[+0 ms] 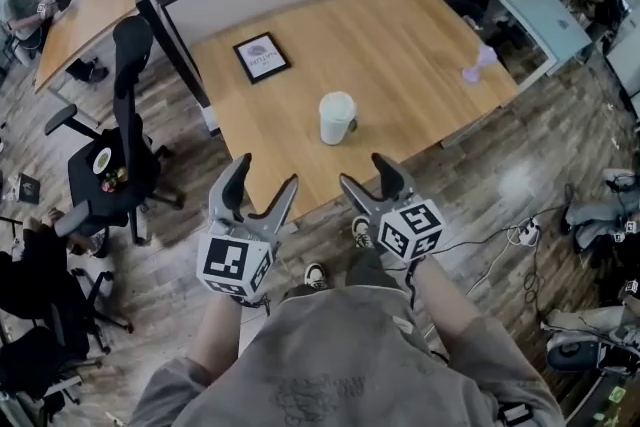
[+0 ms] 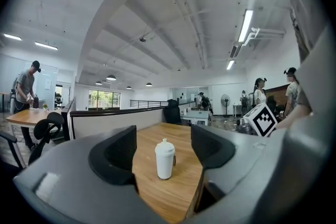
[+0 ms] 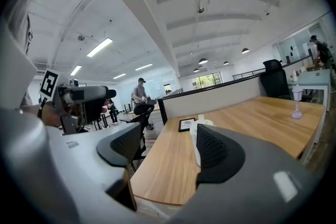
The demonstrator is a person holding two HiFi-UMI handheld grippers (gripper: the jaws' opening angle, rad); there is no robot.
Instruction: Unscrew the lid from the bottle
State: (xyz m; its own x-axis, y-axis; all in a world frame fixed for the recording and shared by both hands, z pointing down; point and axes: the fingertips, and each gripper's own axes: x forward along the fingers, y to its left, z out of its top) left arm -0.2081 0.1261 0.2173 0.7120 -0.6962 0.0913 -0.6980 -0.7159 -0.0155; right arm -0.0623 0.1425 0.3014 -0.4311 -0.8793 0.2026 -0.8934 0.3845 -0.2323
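A white bottle (image 1: 337, 118) with its white lid on stands upright on the wooden table (image 1: 420, 55), near the front edge. My left gripper (image 1: 260, 187) is open and empty, held in front of the table edge, short of the bottle. My right gripper (image 1: 364, 175) is open and empty too, just right of it, at the table's front edge. Seen through the left gripper view, the bottle (image 2: 164, 159) stands between the jaws but well beyond them. In the right gripper view the right jaw hides most of the bottle (image 3: 194, 136).
A black-framed picture (image 1: 261, 56) lies on the table behind the bottle, and a small purple object (image 1: 478, 62) stands at its right edge. A black office chair (image 1: 118, 147) stands left of the table. People (image 2: 24, 91) are at neighbouring desks.
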